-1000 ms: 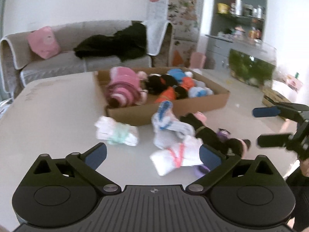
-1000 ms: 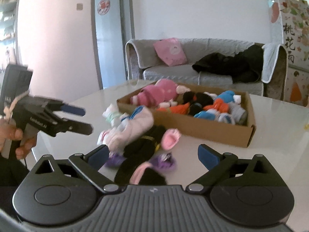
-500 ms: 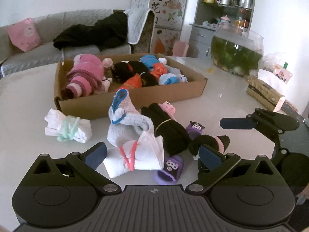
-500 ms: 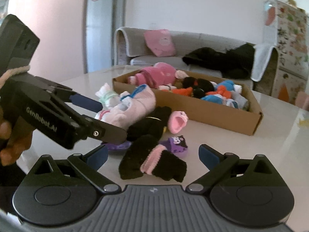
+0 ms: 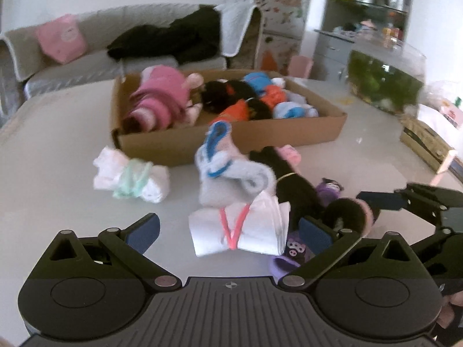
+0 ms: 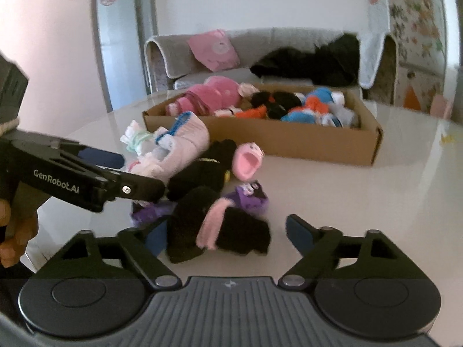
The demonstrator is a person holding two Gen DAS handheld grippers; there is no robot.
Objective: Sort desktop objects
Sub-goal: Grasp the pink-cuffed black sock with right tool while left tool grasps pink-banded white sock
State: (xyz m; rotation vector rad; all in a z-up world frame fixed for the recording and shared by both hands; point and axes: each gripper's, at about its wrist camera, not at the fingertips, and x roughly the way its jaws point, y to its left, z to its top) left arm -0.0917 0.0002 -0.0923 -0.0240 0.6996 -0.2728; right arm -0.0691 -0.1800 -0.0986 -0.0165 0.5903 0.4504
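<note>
A pile of rolled socks lies on the white table in front of a cardboard box [image 5: 231, 140] [image 6: 289, 141] filled with more socks. My left gripper [image 5: 228, 231] is open, its jaws on either side of a white bundle with a pink band [image 5: 240, 228]. A grey-blue sock [image 5: 228, 170] lies just behind it. My right gripper [image 6: 225, 235] is open around a black sock with a pink band [image 6: 217, 225]. A black sock with a pink cuff [image 6: 214, 167] and purple socks [image 6: 251, 199] lie beyond. The left gripper shows in the right wrist view [image 6: 115, 170].
A white bundle with a green band [image 5: 133, 175] lies left of the pile. A fish tank [image 5: 385, 81] and a woven box [image 5: 425, 141] stand at the table's right side. A grey sofa [image 6: 260, 55] with a pink cushion is behind the table.
Both grippers have moved closer to the sock pile. The black pink-banded sock now sits between my right jaws, and the white pink-banded bundle between my left jaws.
</note>
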